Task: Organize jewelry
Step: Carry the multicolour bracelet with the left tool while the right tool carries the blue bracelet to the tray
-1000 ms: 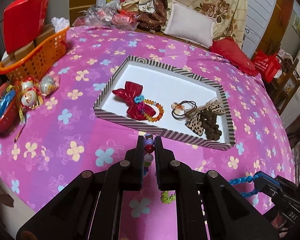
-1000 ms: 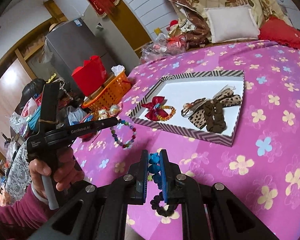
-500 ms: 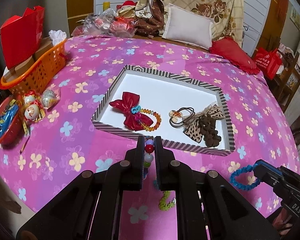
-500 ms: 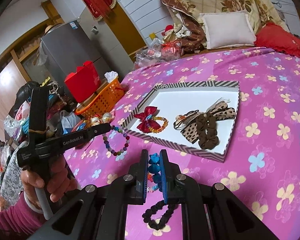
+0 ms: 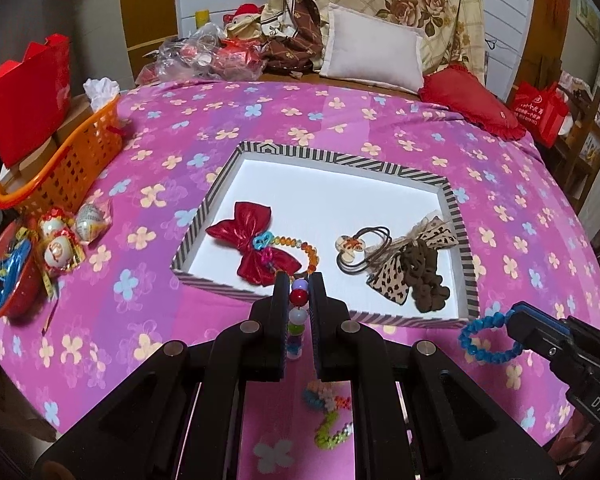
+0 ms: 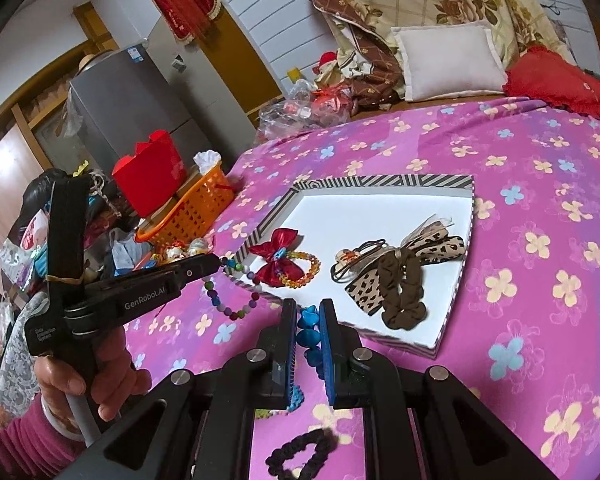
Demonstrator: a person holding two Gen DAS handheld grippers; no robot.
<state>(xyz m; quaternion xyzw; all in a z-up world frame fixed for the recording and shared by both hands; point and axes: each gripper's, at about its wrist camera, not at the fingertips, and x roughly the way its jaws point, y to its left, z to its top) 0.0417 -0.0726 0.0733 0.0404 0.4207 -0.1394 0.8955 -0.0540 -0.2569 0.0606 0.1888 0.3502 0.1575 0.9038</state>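
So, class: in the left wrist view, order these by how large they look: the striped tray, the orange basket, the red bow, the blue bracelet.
1. Striped tray
2. Orange basket
3. Red bow and blue bracelet: similar in spread; the bracelet hangs nearer the camera, so unranked.

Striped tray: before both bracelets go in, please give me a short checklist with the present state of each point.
1. Left tongs shut on the multicoloured round-bead bracelet: ok.
2. Right tongs shut on the blue chunky-bead bracelet: ok.
3. Both bracelets hang clear of the pink flowered cloth: ok.
4. Black-and-white striped tray has bare white floor at its far half: ok.
5. Bracelets already over the tray: not ok, both are at its near edge.
6. Bracelet clasps intact: cannot tell.
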